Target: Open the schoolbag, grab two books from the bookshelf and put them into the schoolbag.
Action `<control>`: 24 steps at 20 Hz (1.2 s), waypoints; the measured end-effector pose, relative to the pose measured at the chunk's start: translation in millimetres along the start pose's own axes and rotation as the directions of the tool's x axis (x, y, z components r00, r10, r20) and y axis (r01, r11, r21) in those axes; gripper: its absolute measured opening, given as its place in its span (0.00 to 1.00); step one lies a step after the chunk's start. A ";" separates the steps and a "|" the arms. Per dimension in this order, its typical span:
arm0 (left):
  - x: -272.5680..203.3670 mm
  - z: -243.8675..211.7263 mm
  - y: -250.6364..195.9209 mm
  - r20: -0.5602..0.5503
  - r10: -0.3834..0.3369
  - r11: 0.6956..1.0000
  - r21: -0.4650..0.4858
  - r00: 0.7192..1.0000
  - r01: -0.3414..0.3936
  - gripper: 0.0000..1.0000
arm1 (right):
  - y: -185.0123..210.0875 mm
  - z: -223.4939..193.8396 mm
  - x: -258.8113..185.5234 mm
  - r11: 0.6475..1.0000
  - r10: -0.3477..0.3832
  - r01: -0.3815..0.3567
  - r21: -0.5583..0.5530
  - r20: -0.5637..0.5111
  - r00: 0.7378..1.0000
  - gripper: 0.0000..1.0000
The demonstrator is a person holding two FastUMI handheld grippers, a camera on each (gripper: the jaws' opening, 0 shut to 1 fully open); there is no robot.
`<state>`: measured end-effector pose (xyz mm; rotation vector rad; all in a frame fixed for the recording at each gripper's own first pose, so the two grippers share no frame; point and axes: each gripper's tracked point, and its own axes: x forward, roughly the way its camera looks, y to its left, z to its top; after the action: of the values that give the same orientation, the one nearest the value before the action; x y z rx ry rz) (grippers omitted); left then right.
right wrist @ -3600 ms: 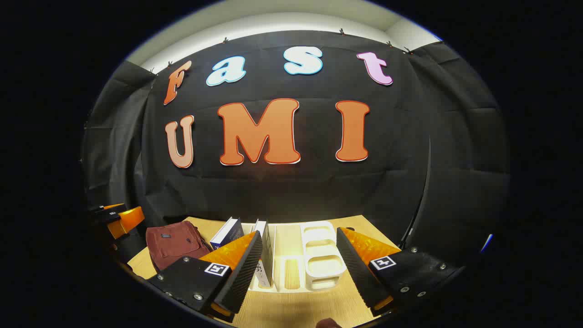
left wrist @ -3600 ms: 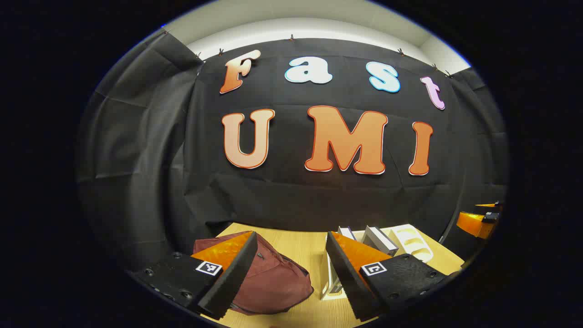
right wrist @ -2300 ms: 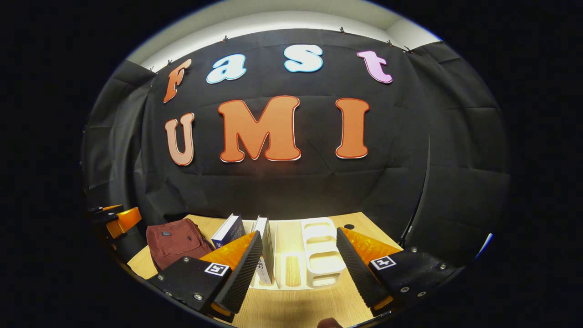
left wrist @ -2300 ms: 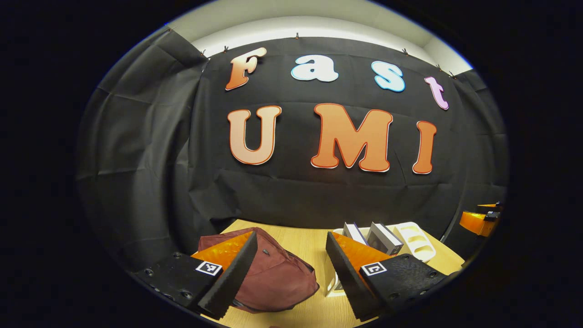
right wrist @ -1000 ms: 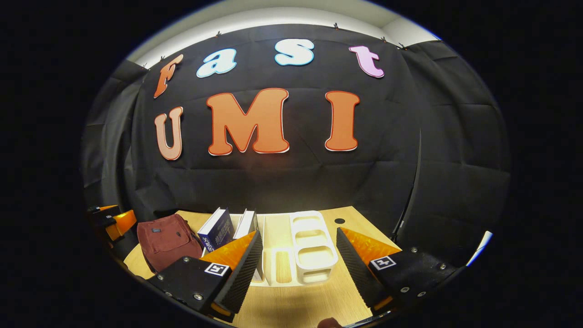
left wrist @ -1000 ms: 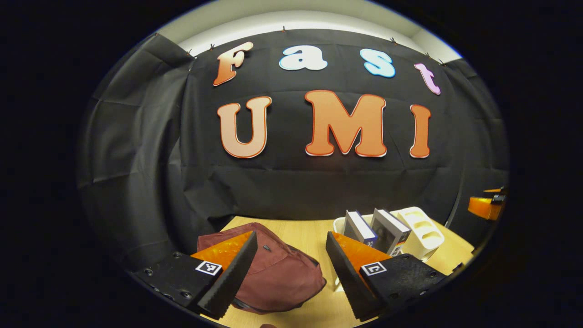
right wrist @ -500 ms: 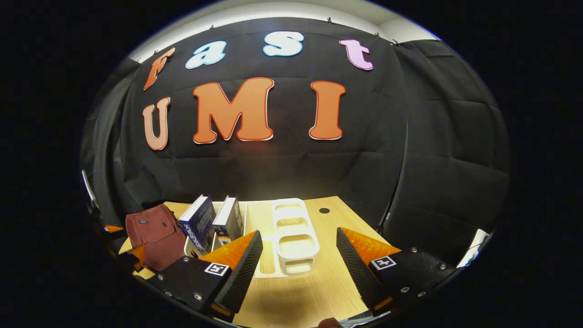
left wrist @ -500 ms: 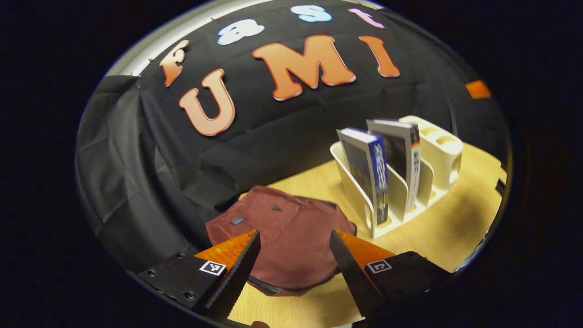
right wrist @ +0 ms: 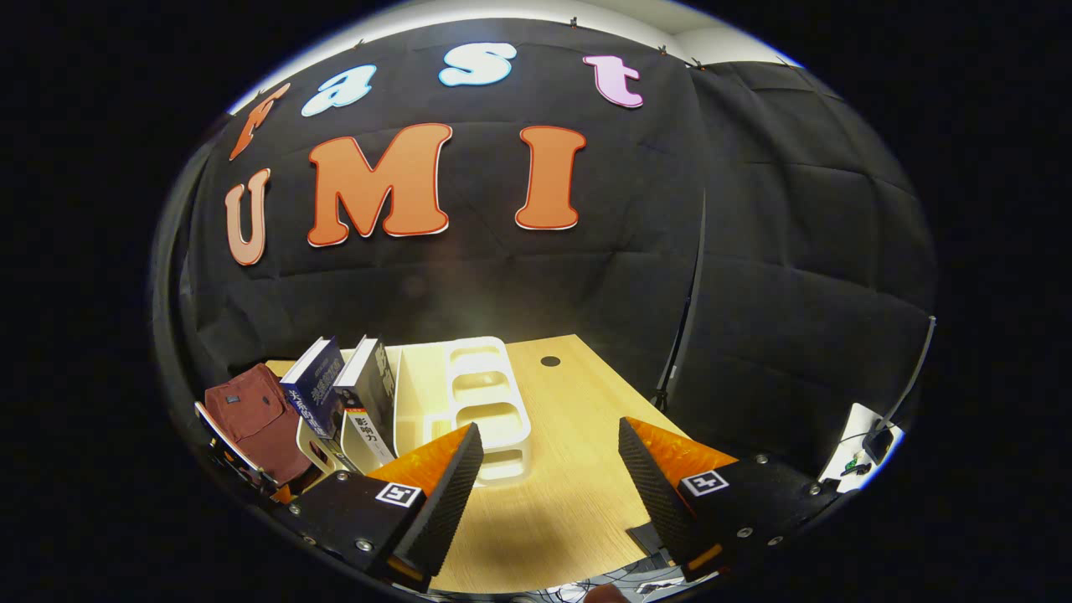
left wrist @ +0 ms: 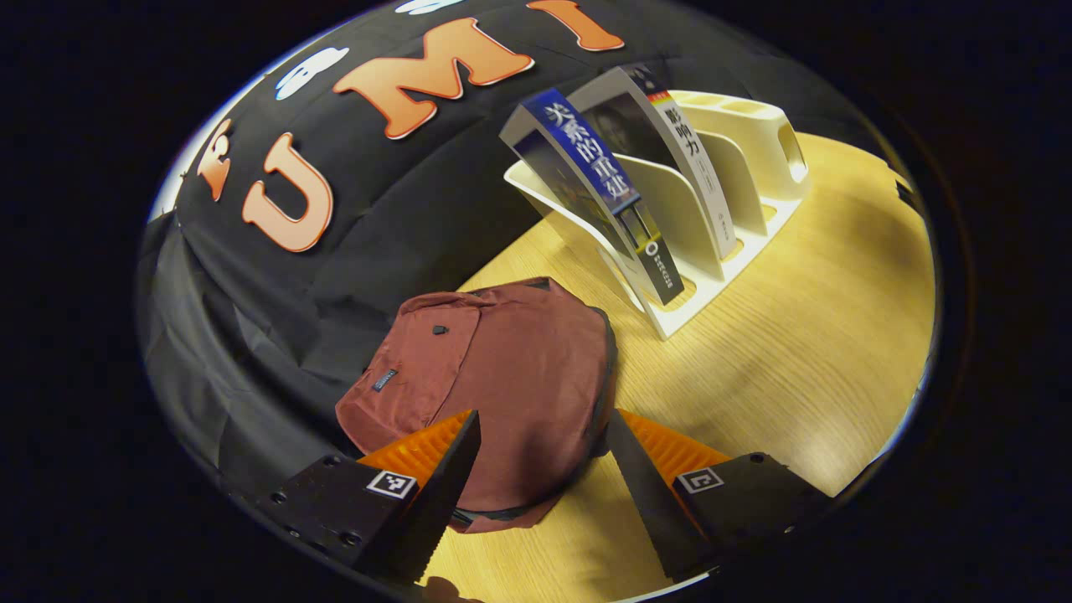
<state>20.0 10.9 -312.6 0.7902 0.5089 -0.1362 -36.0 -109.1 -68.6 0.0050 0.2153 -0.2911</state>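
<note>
A dark red schoolbag (left wrist: 494,377) lies flat and closed on the wooden table (left wrist: 804,318); its near edge sits between the fingers of my left gripper (left wrist: 536,469), which is open just above it. Behind the bag a white bookshelf (left wrist: 712,209) holds two leaning books: a blue-spined book (left wrist: 599,188) and a white-spined book (left wrist: 687,159). In the right gripper view, the schoolbag (right wrist: 251,419), the blue book (right wrist: 314,385), the second book (right wrist: 368,402) and the bookshelf (right wrist: 469,394) stand to the left. My right gripper (right wrist: 544,477) is open over bare table, holding nothing.
The black cloth wall (right wrist: 502,276) closes the table's back and right side. A small round hole (right wrist: 550,361) sits in the table (right wrist: 578,419) behind the shelf. White compartments (left wrist: 754,126) form the shelf's far end. Cables (right wrist: 871,440) hang at the right edge.
My left gripper has tipped down and moved in over the schoolbag, which now lies between its fingers. My right gripper has swung rightward, so shelf and bag slid left in its view.
</note>
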 end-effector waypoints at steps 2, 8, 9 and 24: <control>16.9 -7.0 -1.4 -0.025 0.022 0.999 0.033 0.999 -0.021 0.97 | -8.3 -1.6 0.4 1.000 -0.012 0.012 0.001 -0.007 1.000 0.97; 46.5 -26.4 -8.4 -0.119 0.025 0.994 0.104 0.993 -0.012 0.97 | -25.2 -6.8 10.1 0.999 -0.025 0.026 0.029 -0.040 0.999 0.97; 46.7 -25.6 -8.9 -0.127 0.020 0.994 0.107 0.992 -0.007 0.97 | -26.2 -6.6 12.4 0.999 -0.022 0.024 0.031 -0.042 0.999 0.97; 29.6 -19.8 -5.3 -0.301 -0.199 0.978 -0.128 0.933 0.167 0.01 | -3.6 5.4 38.5 0.982 0.168 -0.165 0.094 -0.025 0.985 0.97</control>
<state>36.6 23.3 -342.1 0.6672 0.8853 -0.1582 0.1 -123.7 -71.4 0.1188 0.2327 -0.1338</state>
